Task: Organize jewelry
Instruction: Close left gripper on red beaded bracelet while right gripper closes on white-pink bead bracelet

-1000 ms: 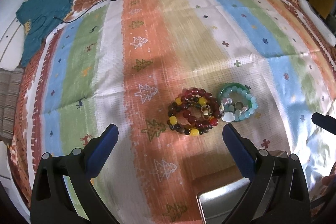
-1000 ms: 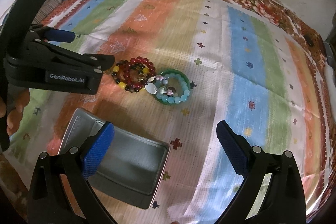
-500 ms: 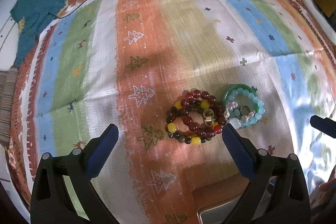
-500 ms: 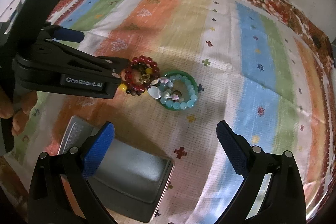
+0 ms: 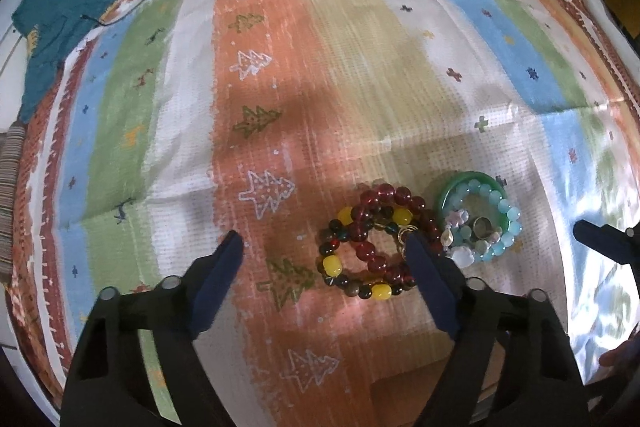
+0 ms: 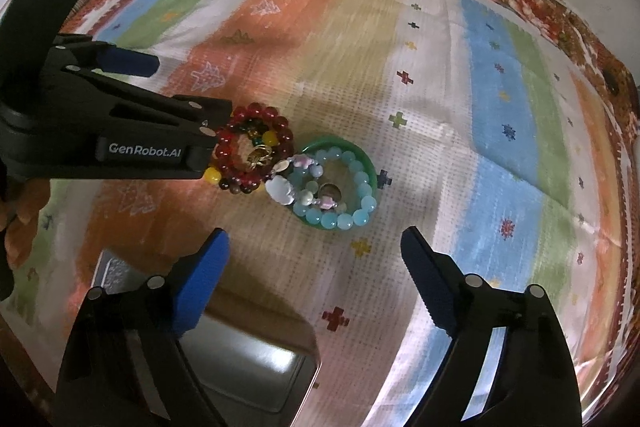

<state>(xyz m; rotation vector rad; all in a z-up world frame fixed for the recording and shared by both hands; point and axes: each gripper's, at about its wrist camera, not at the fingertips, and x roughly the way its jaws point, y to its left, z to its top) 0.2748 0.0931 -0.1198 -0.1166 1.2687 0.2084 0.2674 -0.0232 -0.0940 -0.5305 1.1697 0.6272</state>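
Over the striped cloth (image 5: 360, 87) I have both grippers lower than a second ago — left gripper (image 5: 324, 255) closing around the red-and-yellow bead bracelets (image 5: 372, 243), not yet pinching; right gripper (image 6: 316, 251) also closing, empty, short of the green bangle (image 6: 340, 183). Pickup begins; metal tin (image 6: 256, 367) waits near.

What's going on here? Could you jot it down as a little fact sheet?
surface: striped patterned cloth
red pile: red and yellow bead bracelets
green pile: green bangle with pale blue bead bracelets on it
container: open metal tin, nearest the camera
left gripper: over the red pile, jaws closing, gripping nothing
right gripper: short of the green pile, jaws closing, empty
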